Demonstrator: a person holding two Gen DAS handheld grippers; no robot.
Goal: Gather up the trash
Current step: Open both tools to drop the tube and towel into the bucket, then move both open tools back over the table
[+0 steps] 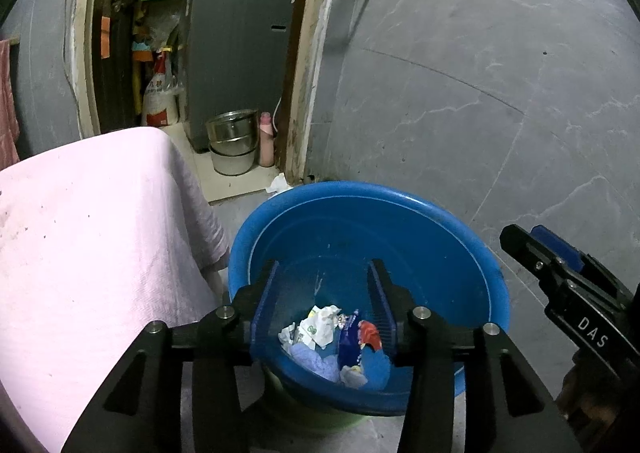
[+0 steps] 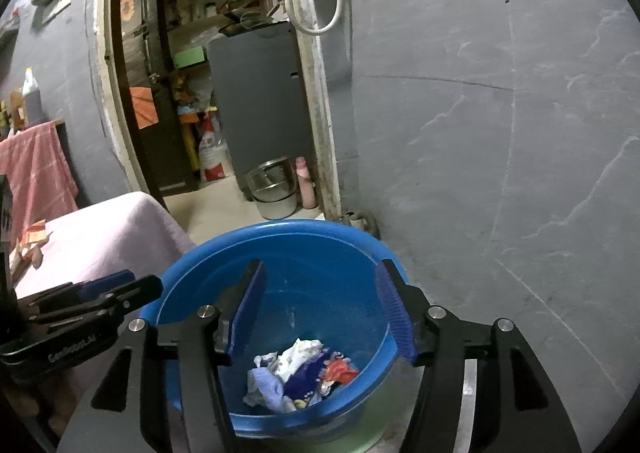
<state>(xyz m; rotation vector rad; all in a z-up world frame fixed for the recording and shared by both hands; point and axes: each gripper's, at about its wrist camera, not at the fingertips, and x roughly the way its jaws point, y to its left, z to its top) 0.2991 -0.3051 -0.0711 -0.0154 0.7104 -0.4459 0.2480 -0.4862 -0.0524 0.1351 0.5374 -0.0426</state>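
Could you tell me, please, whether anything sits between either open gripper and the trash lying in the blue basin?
Nothing visible does. The left gripper and right gripper both hang empty above the blue basin, with open air down to the crumpled trash on its bottom.

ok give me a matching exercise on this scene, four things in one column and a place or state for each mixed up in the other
Things:
1. crumpled wrappers
2. blue basin
3. steel buckets
4. left claw

Places or states:
A. open, nothing between its fingers
B. on the floor beside the pink-covered table
C. in the doorway, by the pink bottle
D. piled at the bottom of the basin

Pairs: 1-D, 2-B, 3-C, 4-A
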